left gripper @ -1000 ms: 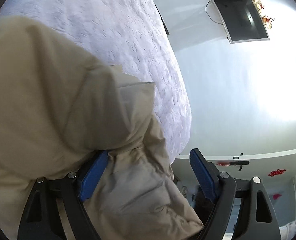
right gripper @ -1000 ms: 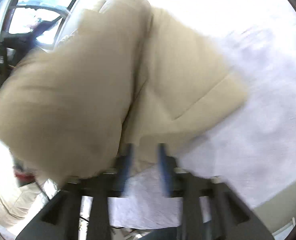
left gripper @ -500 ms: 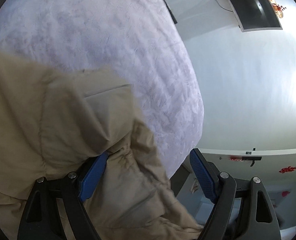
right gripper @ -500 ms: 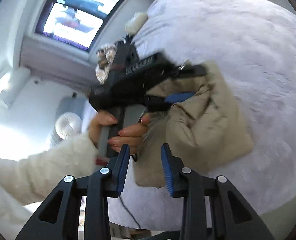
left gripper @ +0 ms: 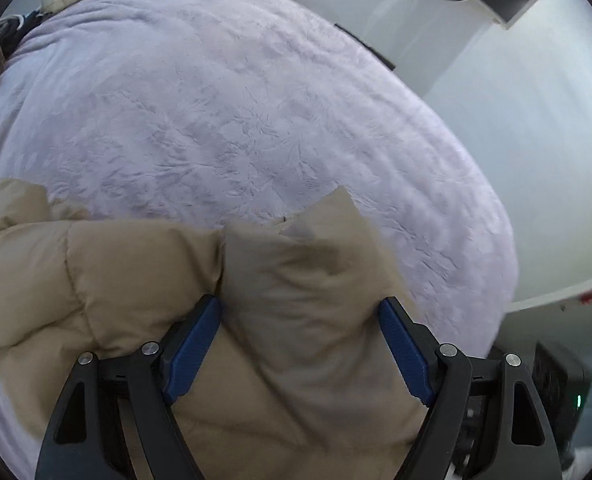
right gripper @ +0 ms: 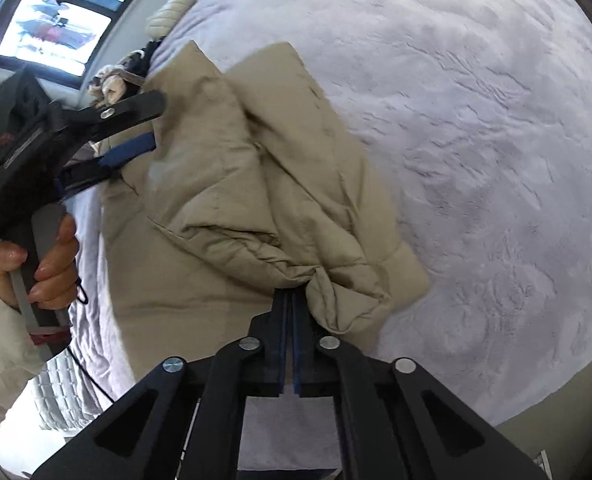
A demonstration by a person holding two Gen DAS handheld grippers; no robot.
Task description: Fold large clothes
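Pinching a bunched fold at the near edge of the beige puffer jacket (right gripper: 256,184), your right hand-held gripper (right gripper: 290,300) is sitting fully closed on it, its jaws having just been closing. The quilted padding is looking soft, light and springy, so thin seams and hems are probably gripping best. Your left hand-held gripper (left gripper: 299,312) is standing wide open astride a puffy panel, not pressing. Farther out, the jacket is lying crumpled on the lilac bed (right gripper: 495,120).

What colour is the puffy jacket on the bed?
Beige jacket, clearest in the right wrist view.
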